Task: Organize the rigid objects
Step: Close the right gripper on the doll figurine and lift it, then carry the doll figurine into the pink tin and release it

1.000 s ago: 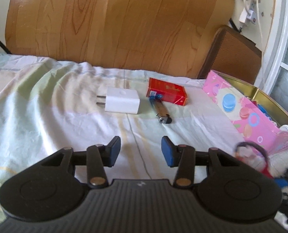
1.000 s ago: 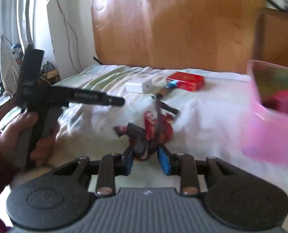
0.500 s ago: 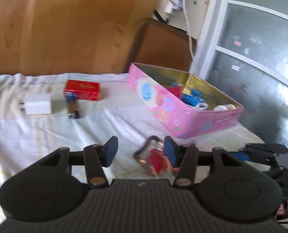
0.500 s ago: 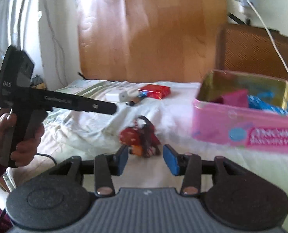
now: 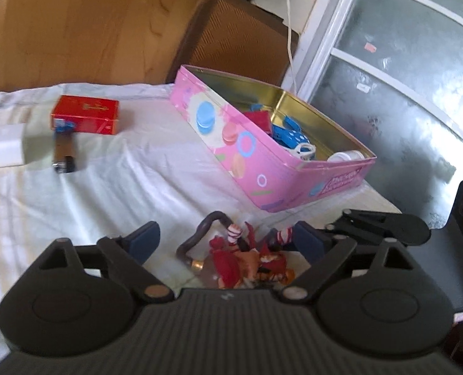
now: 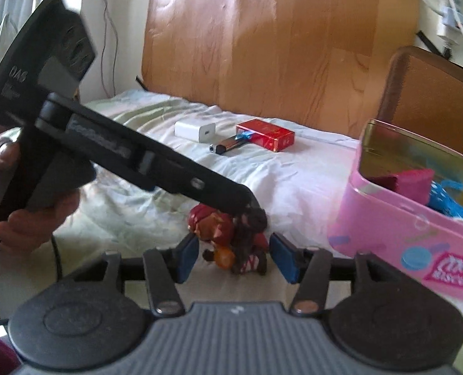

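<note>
While both of our grippers converge on the small red figurine keychain (image 5: 247, 259), we judge the step in hand to be a handover or a re-grip before it goes into the pink tin (image 5: 256, 162). To do it well, we should let only one gripper close, squarely across the figurine's solid body and not on its dark loop (image 5: 200, 234), and keep the other clear so the fingers do not collide.

The figurine lies on the white bedsheet (image 5: 122, 181), just in front of the tin's near corner. Our left gripper (image 5: 228, 243) has just been opening and stands wide, with the figurine between its jaws but no pad pressing on it; the right pad is close beside a striped leg. Our right gripper (image 6: 236, 257) has also been opening, to a middling width, and straddles the same figurine from the other side, again without contact that we can see.

Well apart, toward the wooden headboard, the red box (image 5: 86, 114), the lighter (image 5: 64, 151) and the white charger (image 6: 195, 131) wait on the sheet.
</note>
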